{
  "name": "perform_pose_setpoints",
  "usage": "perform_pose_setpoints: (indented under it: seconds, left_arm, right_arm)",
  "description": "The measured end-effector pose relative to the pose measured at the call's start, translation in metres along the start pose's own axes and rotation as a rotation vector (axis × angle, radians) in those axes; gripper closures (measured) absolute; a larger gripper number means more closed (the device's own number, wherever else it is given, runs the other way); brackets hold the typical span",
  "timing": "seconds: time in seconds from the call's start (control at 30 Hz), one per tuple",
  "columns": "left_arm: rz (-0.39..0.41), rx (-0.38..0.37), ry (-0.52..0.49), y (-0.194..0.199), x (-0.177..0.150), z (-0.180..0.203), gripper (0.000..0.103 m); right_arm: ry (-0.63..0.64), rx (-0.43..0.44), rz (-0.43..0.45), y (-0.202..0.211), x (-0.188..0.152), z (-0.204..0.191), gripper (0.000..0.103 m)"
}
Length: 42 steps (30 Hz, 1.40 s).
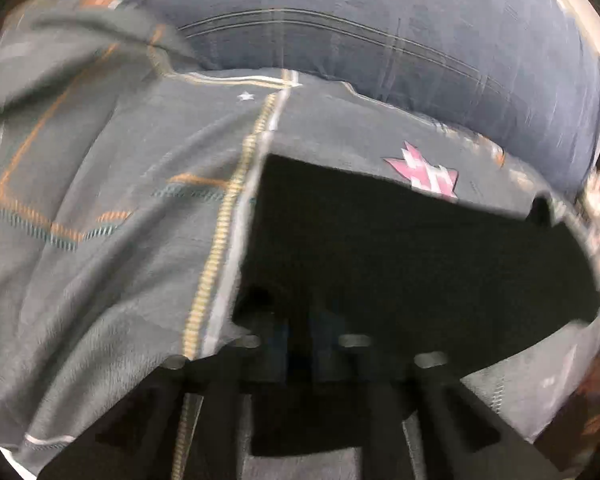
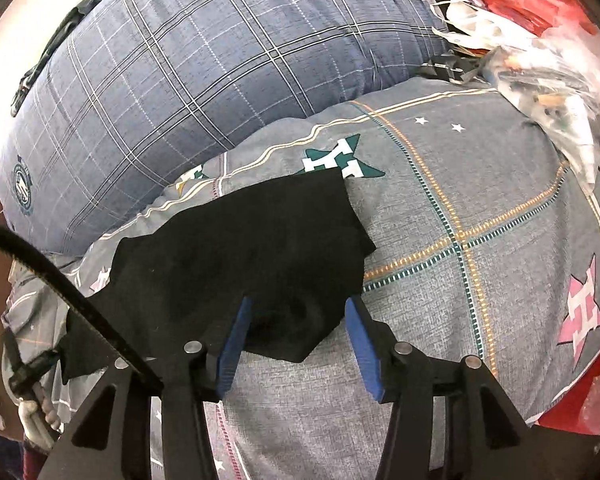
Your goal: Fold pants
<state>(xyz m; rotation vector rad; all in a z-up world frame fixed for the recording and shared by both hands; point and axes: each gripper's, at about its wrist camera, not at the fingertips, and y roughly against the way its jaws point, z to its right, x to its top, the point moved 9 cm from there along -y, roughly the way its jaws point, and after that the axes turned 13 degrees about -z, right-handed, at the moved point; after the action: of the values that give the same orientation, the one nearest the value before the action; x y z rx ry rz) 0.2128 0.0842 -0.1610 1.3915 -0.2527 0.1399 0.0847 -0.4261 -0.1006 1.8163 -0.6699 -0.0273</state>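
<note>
Lying doubled into a compact black panel on the grey star-print quilt (image 2: 480, 216), the black pants (image 2: 236, 264) look most of the way through their fold. Seen from the right wrist, the garment sits just in front of the blue plaid pillow (image 2: 204, 64), its far corner overlapping a green star on the quilt, its near edge bunched into a rounded hump. The right gripper (image 2: 296, 320) stands over that hump with its blue pads (image 2: 232, 340) apart, cloth between them but not pinched. In the blurred left wrist view the left gripper (image 1: 312, 332) is shut; dark fabric covers its tips, and whether it grips that fabric cannot be told. The pants (image 1: 400, 256) fill the lower right of that frame, below the pink star on the quilt (image 1: 100, 184) and short of the pillow (image 1: 380, 40). Judging by the ragged left side and the lumpy near edge, a final fold or smoothing likely remains. A heap of plastic bags (image 2: 540, 64) lies right of the pillow, well apart from the pants.
</note>
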Motion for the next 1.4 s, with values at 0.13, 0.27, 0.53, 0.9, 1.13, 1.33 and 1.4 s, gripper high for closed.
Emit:
perform_pose_setpoints:
  seconds: [0.13,0.27,0.53,0.9,1.13,1.33,1.4]
  left_arm:
    - [0.075,-0.022,-0.035,0.035,0.012,0.017,0.096]
    - [0.152,-0.052,-0.016,0.07,0.049,0.023,0.096]
    - [0.022,0.083,0.038,-0.008,0.041,0.001,0.095]
    - [0.11,0.025,0.014,0.005,0.022,0.007,0.095]
    - [0.123,-0.022,0.043,0.003,0.022,0.003,0.094]
    - [0.131,0.011,0.04,0.002,0.024,0.003,0.09]
    - [0.122,-0.004,0.049,0.006,0.024,0.002,0.09]
  right_arm:
    - [0.018,-0.016,0.008,0.001,0.004,0.001,0.049]
    - [0.063,0.049,0.012,-0.003,0.028,-0.035,0.049]
    - [0.285,0.138,-0.101,-0.064,0.053,-0.183,0.035]
    - [0.401,-0.26,-0.288,-0.176,0.054,-0.235,0.088]
    - [0.394,-0.242,-0.167,-0.144,0.061,-0.253,0.096]
    - [0.3,-0.082,-0.166,-0.175,0.092,-0.27,0.089]
    - [0.201,0.031,-0.161,-0.162,0.1,-0.258,0.088]
